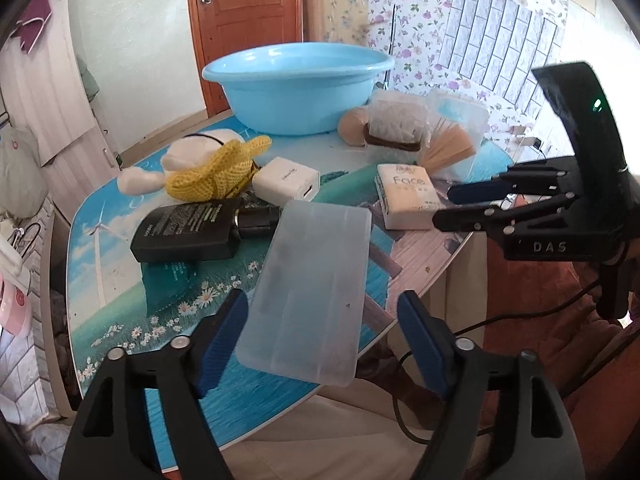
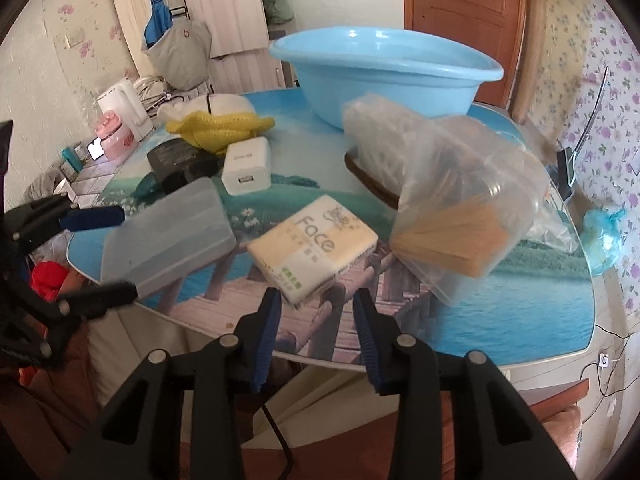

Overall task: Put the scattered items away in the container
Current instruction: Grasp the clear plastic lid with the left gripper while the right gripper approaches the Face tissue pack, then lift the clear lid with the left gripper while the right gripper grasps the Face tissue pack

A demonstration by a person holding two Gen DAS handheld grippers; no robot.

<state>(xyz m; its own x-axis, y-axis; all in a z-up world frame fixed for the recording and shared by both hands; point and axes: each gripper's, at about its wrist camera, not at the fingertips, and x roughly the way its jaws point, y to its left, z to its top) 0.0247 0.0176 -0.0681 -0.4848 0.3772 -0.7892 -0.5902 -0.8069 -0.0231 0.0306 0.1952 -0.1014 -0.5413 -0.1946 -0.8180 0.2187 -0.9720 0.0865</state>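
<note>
the light blue basin (image 1: 298,92) is sitting at 12 o'clock on the scenic round table (image 1: 120,280). the frosted plastic case (image 1: 310,296) is lying between the spread left gripper (image 1: 322,340) fingers. the "face" tissue pack (image 2: 314,250) is lying ahead of the spread, empty right gripper (image 2: 316,338).

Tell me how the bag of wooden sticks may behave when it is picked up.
The bag is thin clear plastic, so it will probably sag and crumple. The sticks lie loose inside and may slide to one end. It is likely light and slippery.
</note>
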